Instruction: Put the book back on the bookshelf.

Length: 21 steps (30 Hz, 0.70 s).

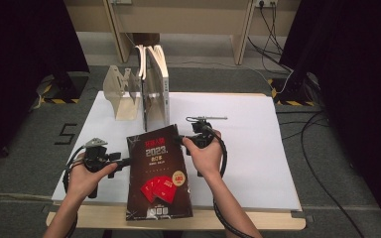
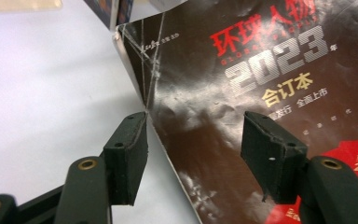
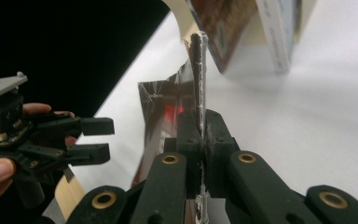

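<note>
A dark magazine with red and white print and "2023" on its cover lies tilted at the table's front, its near end over the edge. My right gripper is shut on its right edge; in the right gripper view the thin edge stands upright, clamped between the pads. My left gripper is at the magazine's left edge with jaws open. In the left gripper view the cover fills the space beyond the gripper, and its left edge passes the left pad. The pads do not press on it.
Several books stand upright at the back of the white sheet, beside a clear acrylic bookend. The wooden table edge runs along the front. Cables lie on the floor to the right.
</note>
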Available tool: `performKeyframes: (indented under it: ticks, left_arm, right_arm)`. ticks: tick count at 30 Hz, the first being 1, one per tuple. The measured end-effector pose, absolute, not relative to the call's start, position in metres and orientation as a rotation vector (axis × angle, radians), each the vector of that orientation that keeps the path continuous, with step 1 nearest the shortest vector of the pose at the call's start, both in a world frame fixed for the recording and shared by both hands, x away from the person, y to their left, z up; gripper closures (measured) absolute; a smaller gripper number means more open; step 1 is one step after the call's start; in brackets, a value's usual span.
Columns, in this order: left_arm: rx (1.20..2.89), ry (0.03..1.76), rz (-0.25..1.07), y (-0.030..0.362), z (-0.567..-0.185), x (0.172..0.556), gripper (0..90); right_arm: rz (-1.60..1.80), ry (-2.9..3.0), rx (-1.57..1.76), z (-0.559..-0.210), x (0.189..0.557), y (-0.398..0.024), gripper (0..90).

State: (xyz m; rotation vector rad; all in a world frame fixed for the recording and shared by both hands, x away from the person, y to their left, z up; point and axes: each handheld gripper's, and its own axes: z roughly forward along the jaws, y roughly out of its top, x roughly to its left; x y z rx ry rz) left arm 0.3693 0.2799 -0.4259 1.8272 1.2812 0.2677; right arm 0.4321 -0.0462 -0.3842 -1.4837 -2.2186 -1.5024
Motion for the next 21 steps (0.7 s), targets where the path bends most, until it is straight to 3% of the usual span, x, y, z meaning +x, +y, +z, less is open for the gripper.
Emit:
performKeyframes:
  ticks: [21]
  left_arm:
    - [1.757,1.269,0.347,0.285,-0.404,0.366,39.1]
  right_arm:
    - [-1.699,-2.236,-1.410,-0.344,0.433,-0.007,87.7]
